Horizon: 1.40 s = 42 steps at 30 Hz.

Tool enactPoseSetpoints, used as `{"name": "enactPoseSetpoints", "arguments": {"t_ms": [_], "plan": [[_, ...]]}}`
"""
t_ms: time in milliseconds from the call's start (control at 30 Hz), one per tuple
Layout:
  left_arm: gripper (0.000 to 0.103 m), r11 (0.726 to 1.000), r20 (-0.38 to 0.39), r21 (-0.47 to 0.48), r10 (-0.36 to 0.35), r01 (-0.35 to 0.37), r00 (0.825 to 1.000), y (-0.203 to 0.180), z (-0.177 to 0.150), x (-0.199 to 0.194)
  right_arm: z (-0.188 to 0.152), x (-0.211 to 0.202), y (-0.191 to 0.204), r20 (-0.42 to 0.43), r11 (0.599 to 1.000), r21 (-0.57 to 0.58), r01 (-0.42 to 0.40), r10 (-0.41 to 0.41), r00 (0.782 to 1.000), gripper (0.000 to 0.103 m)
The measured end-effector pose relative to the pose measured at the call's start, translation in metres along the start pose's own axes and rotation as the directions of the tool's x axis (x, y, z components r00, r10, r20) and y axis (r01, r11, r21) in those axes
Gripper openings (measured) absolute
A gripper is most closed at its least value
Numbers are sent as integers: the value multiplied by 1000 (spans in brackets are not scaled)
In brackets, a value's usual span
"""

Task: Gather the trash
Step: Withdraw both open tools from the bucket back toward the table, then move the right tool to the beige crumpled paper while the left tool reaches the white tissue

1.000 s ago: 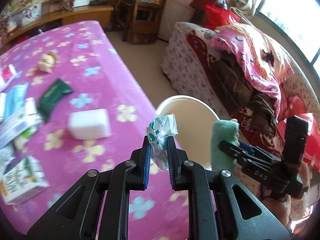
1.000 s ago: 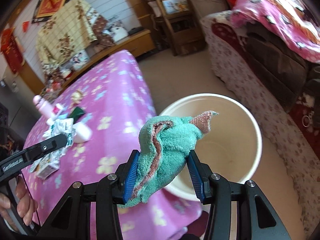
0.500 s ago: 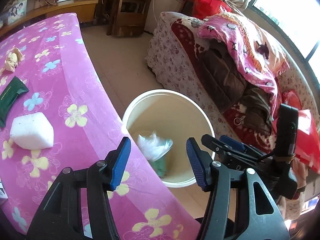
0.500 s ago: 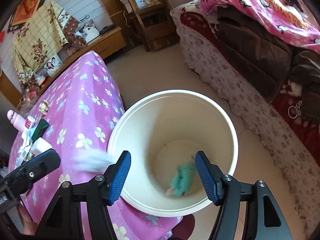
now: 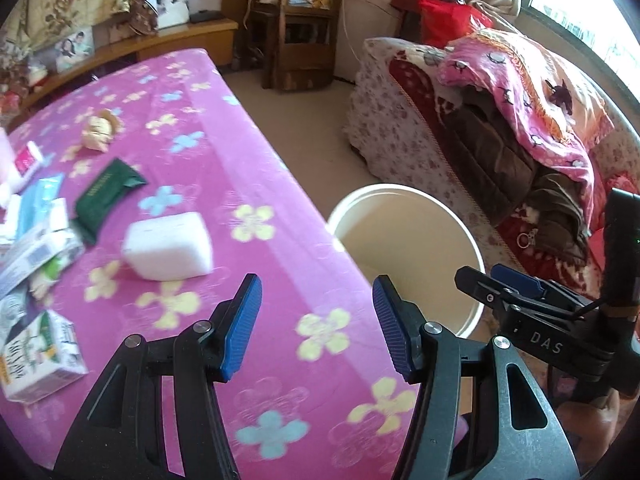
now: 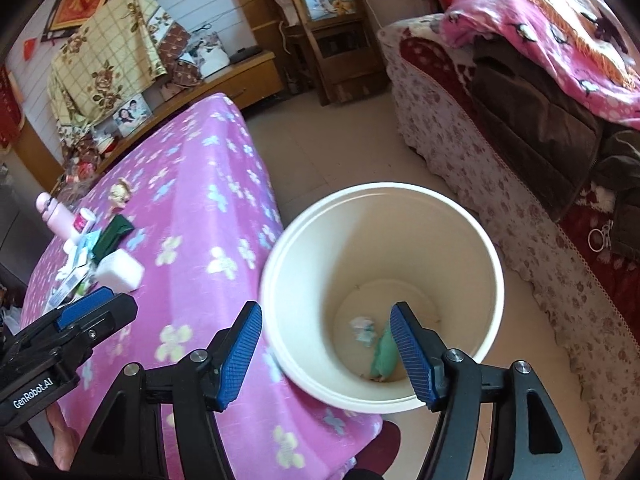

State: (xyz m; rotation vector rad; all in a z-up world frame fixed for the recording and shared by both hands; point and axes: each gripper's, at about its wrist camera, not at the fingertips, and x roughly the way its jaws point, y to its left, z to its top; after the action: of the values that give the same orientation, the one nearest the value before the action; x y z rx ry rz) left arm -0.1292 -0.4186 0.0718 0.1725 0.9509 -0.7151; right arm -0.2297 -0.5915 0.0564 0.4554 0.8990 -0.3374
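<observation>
Pink cloth [image 5: 260,168] by a sofa [image 6: 460,152]. Bin [image 6: 280,280] off its near corner: wrapper [image 6: 362,330], green rag [image 6: 384,354] inside. Left gripper [image 5: 316,320] and right gripper [image 6: 326,344] spread, empty.

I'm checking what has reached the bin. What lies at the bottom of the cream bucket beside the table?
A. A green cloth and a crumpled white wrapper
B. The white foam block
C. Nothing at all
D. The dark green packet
A: the right wrist view looks down into the bucket, where a green cloth and a crumpled white wrapper lie on its floor.
</observation>
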Motion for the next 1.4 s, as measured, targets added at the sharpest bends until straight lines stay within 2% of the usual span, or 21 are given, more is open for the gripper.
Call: {"name": "enactPoseSetpoints", "arguments": {"t_ms": [333,700,1100,1233,1400], "plan": [[56,998,48,-32,49,-47,998,36,-19,-39,-13,-11,56,3,997,-59,-55,56,998,67],[56,985,85,-128,130,-119,988,102,-44,-86,-26,-10,129,-16,980,-146,-132,131,991,70],[56,944,54,-246,238,-218,970,206,-77,-121,-39,7,185,-73,955,-228,-189,177,982,71],[57,932,43,-285,245,-223,969,232,-85,-125,-39,17,194,-98,952,-236,-193,174,980,72],[57,931,28,-303,223,-204,974,250,-87,-122,-38,23,202,-117,949,-240,-206,183,976,72]]}}
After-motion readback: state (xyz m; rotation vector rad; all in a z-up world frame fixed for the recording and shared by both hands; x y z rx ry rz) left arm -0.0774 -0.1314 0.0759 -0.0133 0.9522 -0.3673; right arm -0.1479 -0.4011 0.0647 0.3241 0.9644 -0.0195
